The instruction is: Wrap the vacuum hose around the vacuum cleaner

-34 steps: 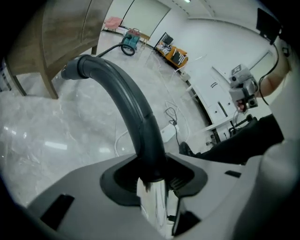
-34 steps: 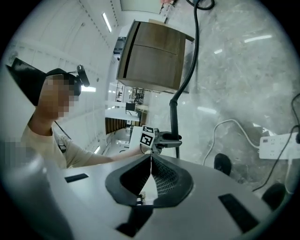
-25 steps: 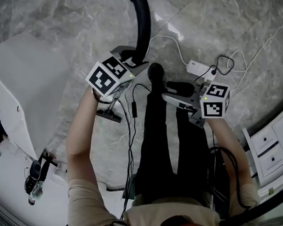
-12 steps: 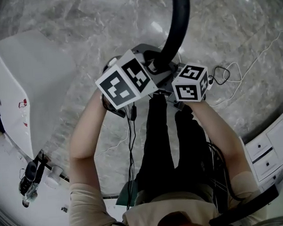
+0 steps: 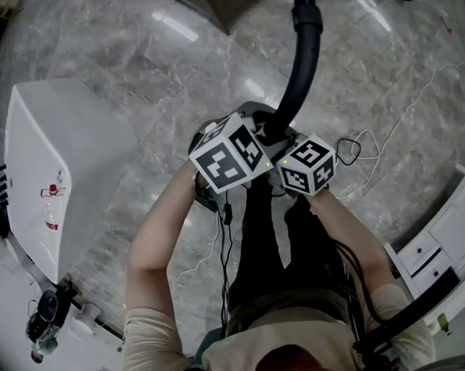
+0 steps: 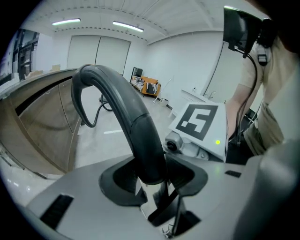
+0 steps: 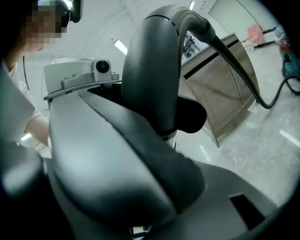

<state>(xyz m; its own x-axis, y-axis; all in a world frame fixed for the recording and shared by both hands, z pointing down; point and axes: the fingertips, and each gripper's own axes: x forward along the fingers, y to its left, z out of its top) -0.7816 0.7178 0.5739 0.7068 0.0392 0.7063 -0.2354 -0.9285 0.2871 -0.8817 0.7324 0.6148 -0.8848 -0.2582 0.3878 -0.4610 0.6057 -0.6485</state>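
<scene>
Black vacuum hose (image 5: pixel 307 62) being held up over marble floor (image 5: pixel 135 62), thick end being clenched in left gripper (image 6: pixel 154 185) jaws; right gripper (image 7: pixel 157 154) jaws, having just been closing, being pressed onto same end.

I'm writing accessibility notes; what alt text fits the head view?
Seen from above, a person holds a black vacuum hose in the left claw and the right claw, whose jaws have just been closing on it; the hose curves away over a grey marble floor, white unit at left.
</scene>
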